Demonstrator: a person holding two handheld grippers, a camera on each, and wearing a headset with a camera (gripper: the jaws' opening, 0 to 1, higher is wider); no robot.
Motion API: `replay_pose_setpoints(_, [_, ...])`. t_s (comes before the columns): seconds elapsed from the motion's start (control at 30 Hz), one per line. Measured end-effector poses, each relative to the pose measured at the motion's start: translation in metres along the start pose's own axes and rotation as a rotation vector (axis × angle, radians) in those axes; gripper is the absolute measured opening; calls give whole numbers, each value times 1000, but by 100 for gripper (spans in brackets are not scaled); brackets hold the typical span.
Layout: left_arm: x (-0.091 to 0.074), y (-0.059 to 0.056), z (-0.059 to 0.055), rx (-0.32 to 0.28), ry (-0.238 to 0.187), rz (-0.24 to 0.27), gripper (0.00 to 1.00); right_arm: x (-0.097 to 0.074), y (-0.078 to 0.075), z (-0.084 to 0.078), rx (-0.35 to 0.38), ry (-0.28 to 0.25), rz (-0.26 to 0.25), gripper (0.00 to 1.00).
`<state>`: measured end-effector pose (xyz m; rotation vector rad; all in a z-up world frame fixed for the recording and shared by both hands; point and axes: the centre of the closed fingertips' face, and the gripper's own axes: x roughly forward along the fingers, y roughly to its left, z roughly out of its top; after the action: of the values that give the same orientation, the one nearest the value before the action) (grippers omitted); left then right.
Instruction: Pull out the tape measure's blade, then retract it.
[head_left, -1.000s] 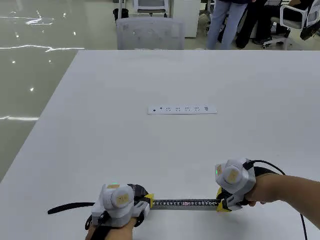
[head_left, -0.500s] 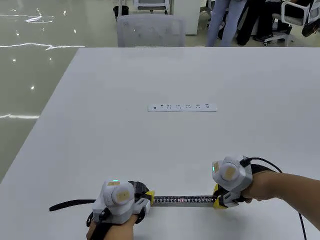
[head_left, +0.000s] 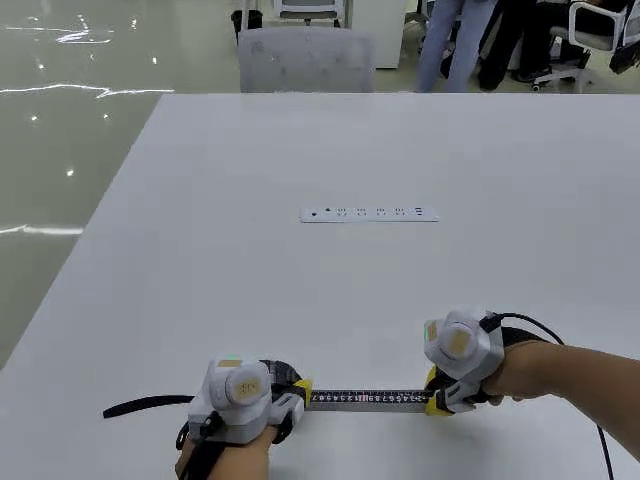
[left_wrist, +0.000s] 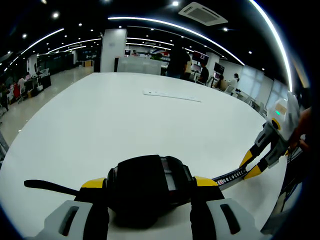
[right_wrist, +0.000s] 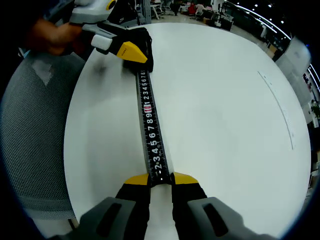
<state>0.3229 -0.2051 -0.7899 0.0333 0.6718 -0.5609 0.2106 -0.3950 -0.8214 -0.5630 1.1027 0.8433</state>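
One tape measure, blade out, at the near edge of the worktop.
Two tools hold it: the left tool clenches the case, the right tool pinches the blade's tip. One power strip lies well beyond; one chair stands at the far edge.

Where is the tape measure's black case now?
The case sits low left in the head view, near the table's front edge, clamped in the left gripper; its blade runs right to the right gripper.
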Motion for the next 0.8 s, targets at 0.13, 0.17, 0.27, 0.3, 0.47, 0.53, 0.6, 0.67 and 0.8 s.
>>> replay_pose_setpoints(0.13, [0, 1, 0, -2, -2, 0, 62, 0, 1, 0, 0, -2, -1, 14])
replay_pose_setpoints(0.17, [0, 1, 0, -2, -1, -2, 62, 0, 1, 0, -2, -2, 0, 14])
replay_pose_setpoints(0.27, [-1, 0, 0, -2, 3, -3, 62, 0, 1, 1, -10, -1, 1, 14])
replay_pose_setpoints(0.3, [-1, 0, 0, -2, 3, -3, 62, 0, 0, 1, -14, -1, 1, 14])
replay_pose_setpoints(0.47, [0, 0, 0, 2, 4, -2, 62, 1, 0, 4, -26, 2, -3, 14])
replay_pose_setpoints(0.53, [0, 0, 0, 4, 2, -3, 62, 2, 0, 5, -11, -4, -6, 14])
replay_pose_setpoints(0.6, [0, 0, 0, 6, 4, -6, 62, 3, 0, 7, -7, -11, -7, 14])
replay_pose_setpoints(0.67, [0, 0, 0, 5, 10, -11, 62, 3, 2, 9, -14, -11, -6, 14])
replay_pose_setpoints(0.8, [0, 0, 0, 3, 11, -13, 62, 4, 1, 10, -17, -9, -2, 14])
